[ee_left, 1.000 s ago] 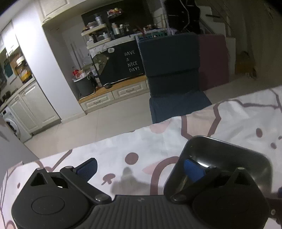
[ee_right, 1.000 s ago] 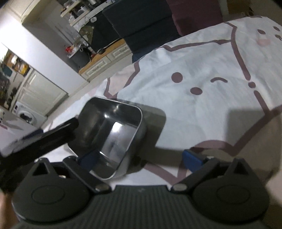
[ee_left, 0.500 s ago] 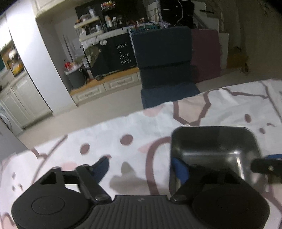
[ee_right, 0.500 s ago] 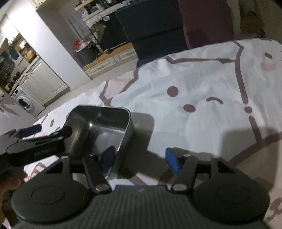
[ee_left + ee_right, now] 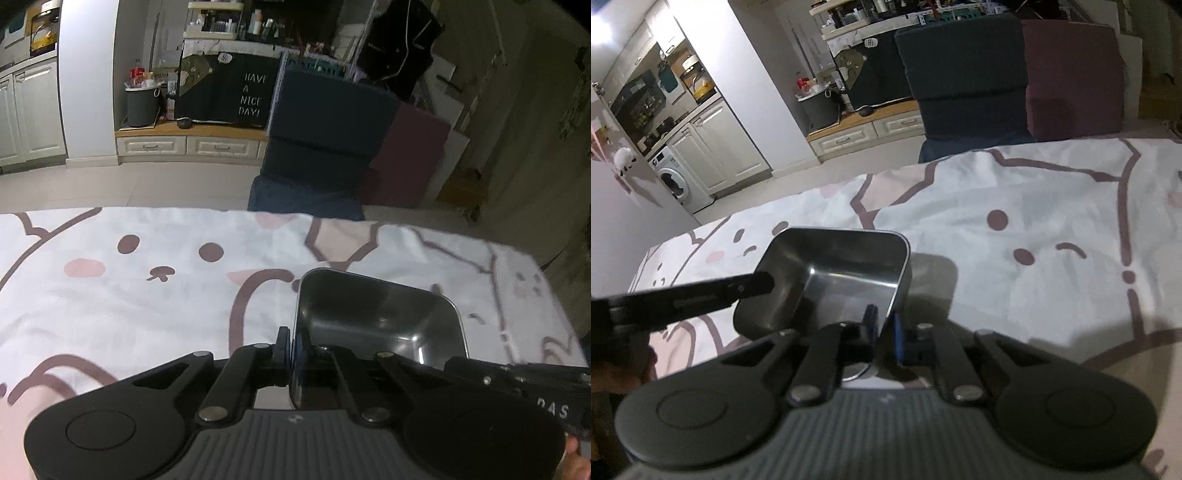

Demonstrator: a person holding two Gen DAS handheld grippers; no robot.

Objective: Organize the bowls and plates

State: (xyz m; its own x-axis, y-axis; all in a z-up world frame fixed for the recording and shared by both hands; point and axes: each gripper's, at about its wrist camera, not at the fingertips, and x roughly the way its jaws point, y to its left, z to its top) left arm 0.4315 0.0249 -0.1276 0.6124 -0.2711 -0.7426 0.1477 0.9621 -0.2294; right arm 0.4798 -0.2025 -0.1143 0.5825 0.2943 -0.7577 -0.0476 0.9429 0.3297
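A square steel bowl (image 5: 380, 321) sits on the desk's cartoon cloth (image 5: 110, 295), at about 4 o'clock in the left view. The left claw (image 5: 291, 350) is clamped on the bowl's 9 o'clock rim. The right claw (image 5: 884, 332) is closing on the 3 o'clock rim, the wall between its pads.
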